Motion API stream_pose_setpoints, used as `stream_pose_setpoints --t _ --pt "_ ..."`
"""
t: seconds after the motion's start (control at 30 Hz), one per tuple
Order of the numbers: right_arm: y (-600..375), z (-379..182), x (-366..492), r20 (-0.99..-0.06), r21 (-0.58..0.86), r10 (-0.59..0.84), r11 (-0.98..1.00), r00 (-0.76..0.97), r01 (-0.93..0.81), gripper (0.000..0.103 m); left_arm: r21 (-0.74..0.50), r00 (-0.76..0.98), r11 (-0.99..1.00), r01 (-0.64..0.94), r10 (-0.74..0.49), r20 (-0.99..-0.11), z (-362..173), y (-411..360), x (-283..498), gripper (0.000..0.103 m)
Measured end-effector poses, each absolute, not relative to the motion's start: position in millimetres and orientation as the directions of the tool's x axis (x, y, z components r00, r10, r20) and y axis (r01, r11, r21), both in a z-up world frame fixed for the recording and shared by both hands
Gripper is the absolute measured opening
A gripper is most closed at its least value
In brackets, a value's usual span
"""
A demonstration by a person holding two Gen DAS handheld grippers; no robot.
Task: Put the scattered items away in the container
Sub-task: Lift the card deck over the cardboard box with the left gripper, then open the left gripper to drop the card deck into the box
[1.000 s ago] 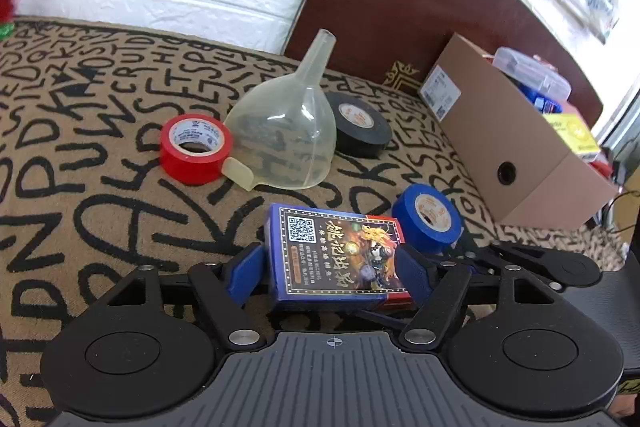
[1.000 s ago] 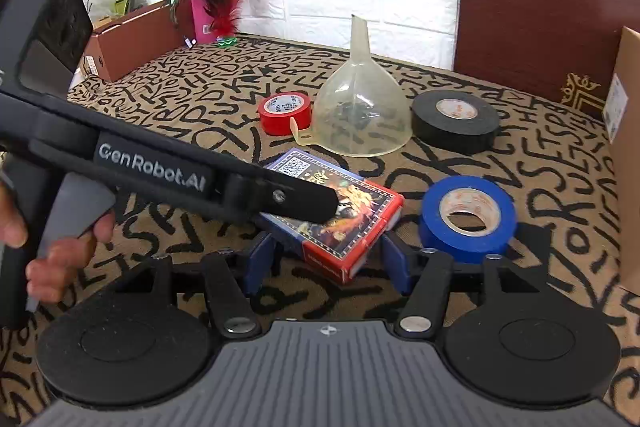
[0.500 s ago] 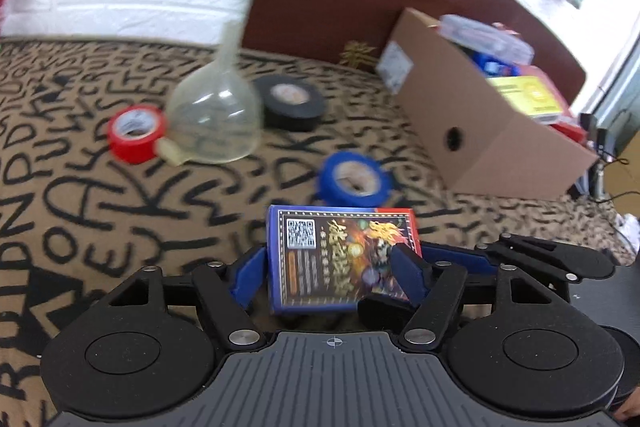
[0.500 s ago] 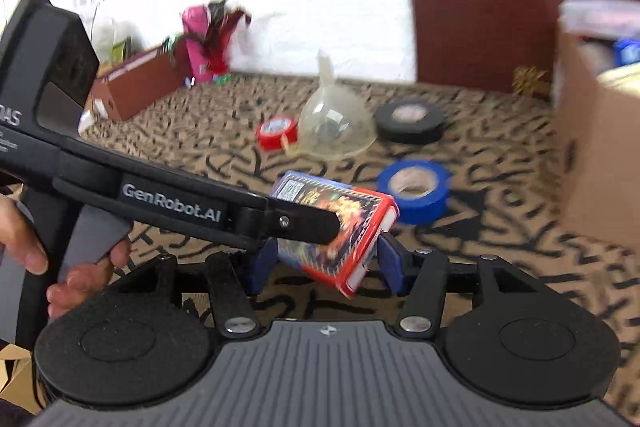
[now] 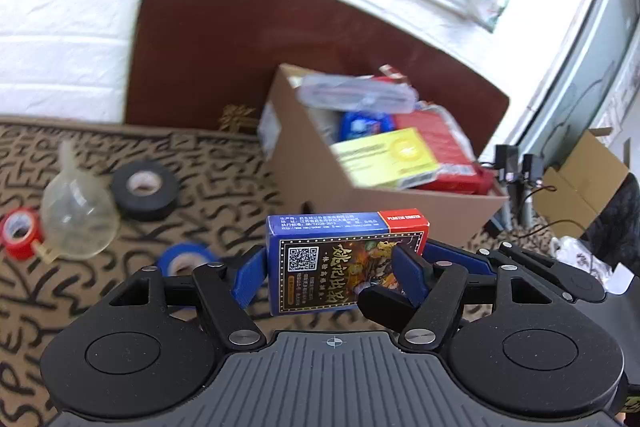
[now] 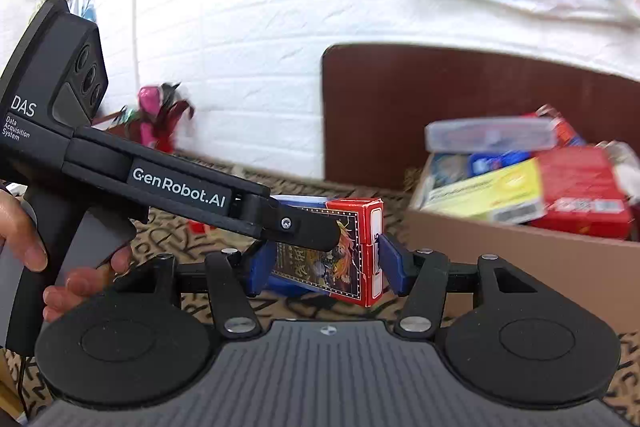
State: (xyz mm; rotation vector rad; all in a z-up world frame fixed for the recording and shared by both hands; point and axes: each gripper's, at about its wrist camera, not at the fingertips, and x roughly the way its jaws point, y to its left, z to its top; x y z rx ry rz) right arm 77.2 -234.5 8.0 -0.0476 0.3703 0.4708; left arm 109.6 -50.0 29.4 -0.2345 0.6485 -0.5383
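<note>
Fingers of both grippers close on one card box [image 5: 344,259]: the left gripper [image 5: 332,275] clamps its long sides at frame centre, while the right gripper [image 6: 324,263] pinches its red end. Carton [image 5: 320,163], upper right of the left view, is full of packets. Funnel [image 5: 76,219] and red [image 5: 18,233], black [image 5: 144,187] and blue [image 5: 182,261] tapes lie at left on the patterned cloth [image 5: 224,183].
</note>
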Motion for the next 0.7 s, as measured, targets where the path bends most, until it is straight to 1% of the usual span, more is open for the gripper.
stream_pose_setpoints --t 0.2,0.33,0.53,0.7 --pt "-268 37 84 -0.289 -0.002 0.381 0.917 0.878 -0.398 0.061 -0.348 0.680 0.814 0.465 -0.581 -0.447 63 -86 123 0.079" --pt "-287 54 93 -0.266 -0.016 0.346 0.932 0.900 -0.363 0.061 -0.351 0.671 0.794 0.496 -0.607 -0.425 78 -107 138 0.079" --pt "-305 56 121 -0.289 0.005 0.311 0.946 0.905 -0.324 0.061 -0.359 0.657 0.789 0.498 -0.614 -0.438 79 -132 168 0.078" --pt "-301 45 156 -0.324 -0.015 0.287 0.951 0.901 -0.308 0.064 -0.387 0.641 0.797 0.463 -0.603 -0.475 65 -139 205 0.081"
